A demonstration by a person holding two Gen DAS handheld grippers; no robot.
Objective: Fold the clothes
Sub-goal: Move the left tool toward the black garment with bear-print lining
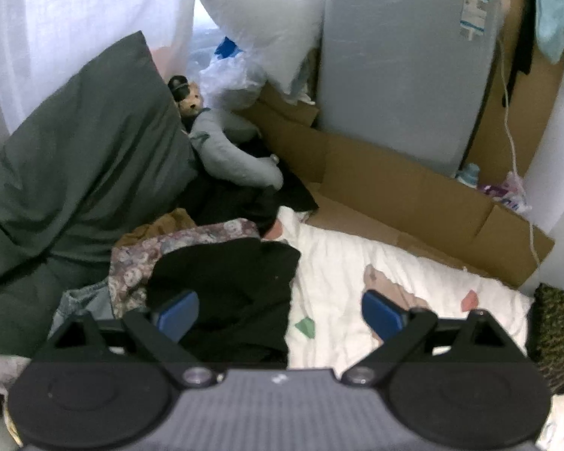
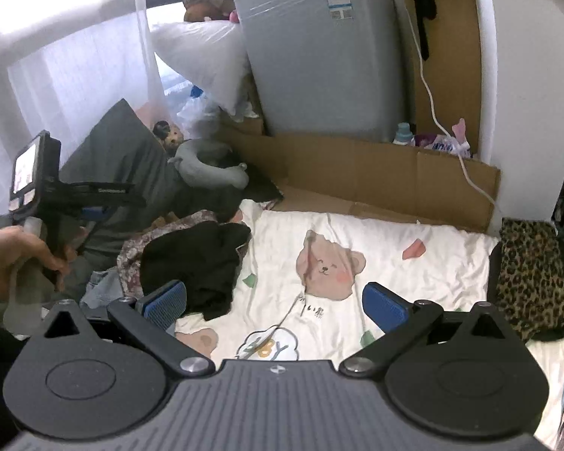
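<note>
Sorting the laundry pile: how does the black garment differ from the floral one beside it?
The black garment is plain and lies on top; the floral garment is patterned and mostly buried beneath it. The black one spills onto the white blanket; the floral one stays off it. Both are crumpled, unfolded.

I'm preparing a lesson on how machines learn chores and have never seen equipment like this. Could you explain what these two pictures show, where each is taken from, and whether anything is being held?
There is no robot here. A person holds a two-finger gripper in each hand, with a wide-angle camera on each looking along its fingers. One picture comes from the left gripper, the other from the right gripper. The blue pads are the fingertips. Both grippers are open and hold nothing. In the right view you see the person's left hand gripping its tool. Below lies a white bear-print blanket, with a crumpled black garment on a pile of clothes at its edge.
</note>
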